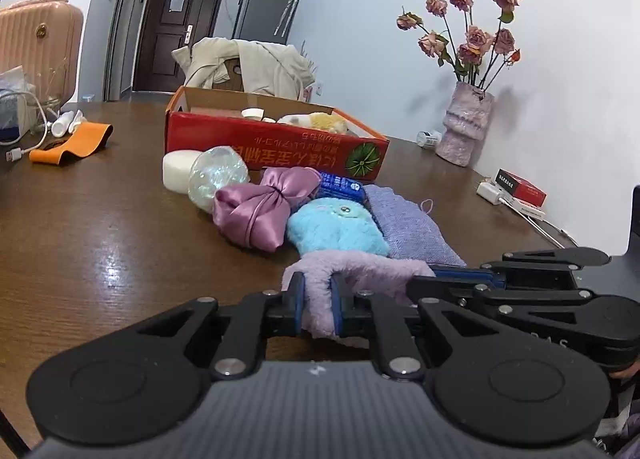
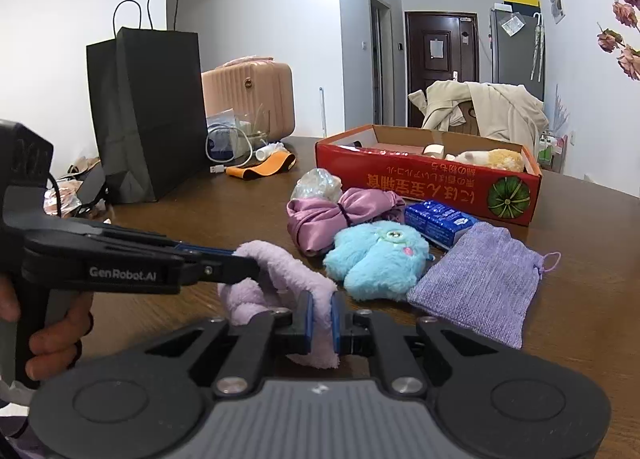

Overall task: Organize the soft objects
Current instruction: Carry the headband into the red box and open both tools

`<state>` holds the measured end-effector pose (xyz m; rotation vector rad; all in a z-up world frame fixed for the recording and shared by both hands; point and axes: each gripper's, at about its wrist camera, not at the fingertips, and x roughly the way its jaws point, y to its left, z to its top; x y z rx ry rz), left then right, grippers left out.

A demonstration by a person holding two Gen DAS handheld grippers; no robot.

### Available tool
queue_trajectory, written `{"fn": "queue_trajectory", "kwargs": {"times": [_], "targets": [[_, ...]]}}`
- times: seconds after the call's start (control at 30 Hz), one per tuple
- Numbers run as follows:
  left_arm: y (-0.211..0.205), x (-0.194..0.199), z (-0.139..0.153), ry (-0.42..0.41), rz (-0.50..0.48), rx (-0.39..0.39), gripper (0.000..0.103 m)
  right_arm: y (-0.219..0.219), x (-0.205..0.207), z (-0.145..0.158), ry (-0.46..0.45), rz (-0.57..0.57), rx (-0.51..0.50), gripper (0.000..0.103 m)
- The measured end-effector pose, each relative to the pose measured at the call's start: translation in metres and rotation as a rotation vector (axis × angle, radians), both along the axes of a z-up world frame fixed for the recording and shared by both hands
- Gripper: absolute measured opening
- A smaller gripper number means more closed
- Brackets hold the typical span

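Note:
A fluffy lilac cloth [image 1: 360, 265] [image 2: 288, 265] is stretched between both grippers just above the brown table [image 1: 100, 243]. My left gripper [image 1: 318, 305] is shut on one end of it; it also shows from the side in the right wrist view [image 2: 244, 261]. My right gripper [image 2: 322, 319] is shut on the other end and enters the left wrist view from the right [image 1: 452, 273]. Beyond lie a blue plush toy [image 1: 336, 231] [image 2: 376, 259], a shiny purple bow pouch [image 1: 260, 211] [image 2: 320, 219], a knitted lilac bag [image 1: 408, 227] [image 2: 480, 283] and a blue packet [image 1: 340, 185] [image 2: 436, 221].
A red cardboard box [image 1: 280, 143] [image 2: 420, 183] holding a plush and small items stands behind the pile. A clear ball [image 1: 216, 179], a white block [image 1: 178, 171], an orange strap [image 1: 72, 143], a vase of roses [image 1: 464, 123], a black paper bag [image 2: 148, 115] and a pink suitcase [image 2: 248, 99] surround it.

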<state>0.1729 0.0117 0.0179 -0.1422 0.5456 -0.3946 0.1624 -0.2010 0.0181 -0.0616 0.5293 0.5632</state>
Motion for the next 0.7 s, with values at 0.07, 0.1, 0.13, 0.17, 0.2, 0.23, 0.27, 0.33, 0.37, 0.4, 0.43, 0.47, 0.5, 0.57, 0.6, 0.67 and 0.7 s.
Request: {"fn": "queue_trajectory", "kwargs": {"times": [0.07,0.1,0.13,0.17,0.2,0.23,0.27,0.33,0.37,0.4,0.43,0.47,0.5,0.57,0.6,0.67,0.7], "targets": [[-0.002,0.001,0.003,-0.002,-0.003,0.000,0.014,-0.001,0.001,0.002,-0.005,-0.007,0.001,0.009],[-0.002,0.001,0.004,-0.004,-0.004,-0.004,0.014,-0.001,0.002,0.002,-0.003,-0.010,0.004,0.009],[-0.002,0.003,0.007,-0.008,-0.006,-0.009,0.014,-0.002,0.004,0.004,0.001,-0.012,0.006,0.009],[-0.001,0.005,0.011,-0.017,-0.009,-0.016,0.013,-0.003,0.007,0.006,-0.003,-0.015,0.005,0.009],[0.000,0.006,0.015,-0.027,-0.011,-0.023,0.013,-0.004,0.009,0.010,-0.015,-0.017,0.004,0.009],[0.001,0.008,0.020,-0.037,-0.011,-0.025,0.013,-0.005,0.011,0.014,-0.023,-0.016,0.008,0.009],[0.001,0.011,0.024,-0.044,-0.011,-0.022,0.013,-0.006,0.014,0.017,-0.029,-0.015,0.013,0.009],[0.000,0.016,0.030,-0.056,-0.010,-0.015,0.013,-0.007,0.023,0.024,-0.033,-0.019,0.024,0.009],[0.001,0.019,0.033,-0.059,-0.009,-0.015,0.013,-0.007,0.027,0.026,-0.033,-0.022,0.027,0.009],[0.001,0.021,0.034,-0.060,-0.009,-0.018,0.013,-0.007,0.030,0.029,-0.036,-0.023,0.027,0.009],[0.002,0.023,0.035,-0.060,-0.011,-0.023,0.013,-0.006,0.032,0.031,-0.041,-0.023,0.024,0.009],[0.002,0.025,0.035,-0.059,-0.009,-0.025,0.012,-0.005,0.034,0.032,-0.044,-0.023,0.021,0.009],[0.003,0.027,0.035,-0.055,-0.009,-0.027,0.012,-0.005,0.036,0.033,-0.042,-0.022,0.020,0.009],[0.004,0.031,0.035,-0.042,-0.009,-0.031,0.012,-0.005,0.040,0.033,-0.035,-0.021,0.024,0.009],[0.005,0.032,0.036,-0.040,-0.010,-0.032,0.012,-0.005,0.042,0.033,-0.032,-0.021,0.025,0.009],[0.008,0.036,0.040,-0.041,-0.013,-0.039,0.012,-0.005,0.045,0.035,-0.028,-0.018,0.031,0.009],[0.010,0.041,0.045,-0.040,-0.016,-0.045,0.012,-0.004,0.049,0.038,-0.024,-0.016,0.037,0.009]]}}
